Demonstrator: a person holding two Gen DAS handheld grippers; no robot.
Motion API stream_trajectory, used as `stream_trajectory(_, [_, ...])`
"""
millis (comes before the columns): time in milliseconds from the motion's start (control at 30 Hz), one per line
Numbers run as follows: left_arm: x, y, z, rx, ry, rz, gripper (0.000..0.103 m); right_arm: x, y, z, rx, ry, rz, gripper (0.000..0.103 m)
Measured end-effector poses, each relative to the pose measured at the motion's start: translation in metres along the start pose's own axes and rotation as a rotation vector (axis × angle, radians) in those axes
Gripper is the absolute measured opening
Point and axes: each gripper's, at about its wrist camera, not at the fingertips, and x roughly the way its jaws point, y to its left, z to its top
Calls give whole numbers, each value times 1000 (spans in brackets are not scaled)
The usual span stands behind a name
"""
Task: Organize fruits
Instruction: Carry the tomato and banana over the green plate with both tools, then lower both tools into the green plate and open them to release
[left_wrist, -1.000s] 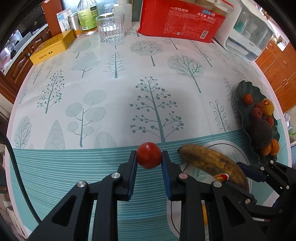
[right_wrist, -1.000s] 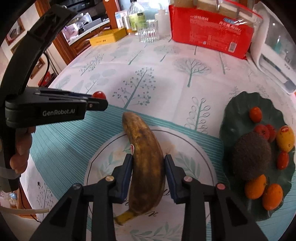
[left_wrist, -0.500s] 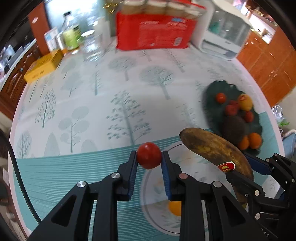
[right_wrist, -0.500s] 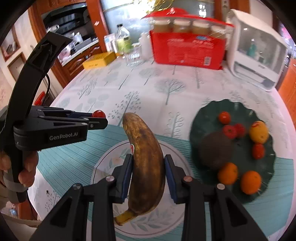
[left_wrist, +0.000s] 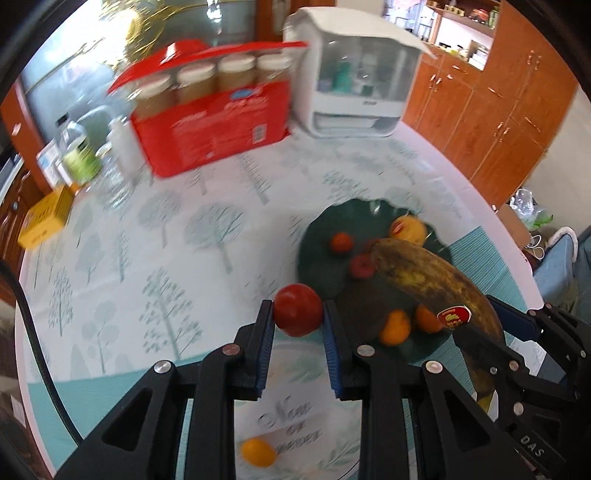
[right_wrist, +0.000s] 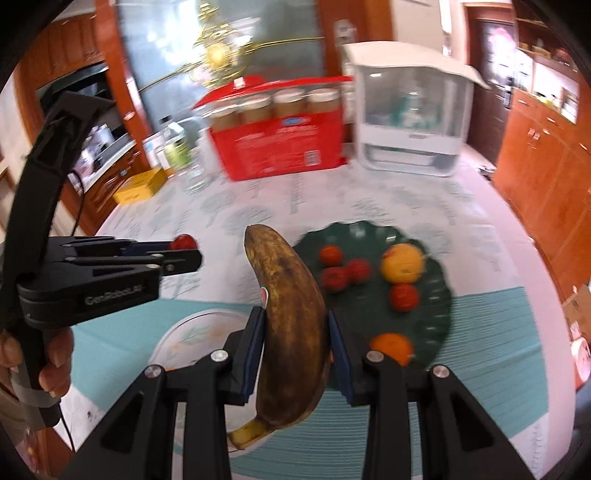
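My left gripper (left_wrist: 298, 321) is shut on a small red tomato (left_wrist: 297, 309), held in the air just left of the dark green leaf-shaped plate (left_wrist: 325, 229). My right gripper (right_wrist: 295, 325) is shut on a brown overripe banana (right_wrist: 291, 306), lifted over the near left rim of that green plate (right_wrist: 439, 306). The banana (left_wrist: 424, 277) also shows at the right of the left wrist view. On the plate lie red tomatoes (right_wrist: 334, 277), a yellow fruit (right_wrist: 402, 264) and an orange one (right_wrist: 391, 347). A small orange fruit (left_wrist: 258, 451) lies on the white patterned plate (left_wrist: 291, 417) below.
A red box (right_wrist: 280, 147) of jars and a white appliance (right_wrist: 410, 129) stand at the table's back. A yellow box (left_wrist: 46, 218), bottles and a glass sit at the back left. Wooden cabinets (left_wrist: 498, 110) line the right. A hand (right_wrist: 55, 365) holds the left gripper's handle.
Both grippers have risen and swung right with their fruits, from over the white plate toward the green plate. The tomato and banana stay clamped.
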Motion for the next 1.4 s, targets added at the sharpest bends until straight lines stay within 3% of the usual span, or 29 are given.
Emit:
stream_trajectory(200, [14,-38,36,30,-18,-10,24,3,-44,15,34,-25,-71,35])
stream_trajectory(467, [63,-67,60,17,37,-10,24,37,-85,27,69,0,-76,35])
stream_trajectory(900, [150,-66,55,-25,201,62,24,103,-90,13,25,131,0,35])
stream_trajectory(1333, [162,-62,57,-27,220,102,25,119,-79,12,-39,148,34,36])
stream_trajectory(1400, [162,-61,57,-26,220,109,35,119,-79,12,-41,154,32,36])
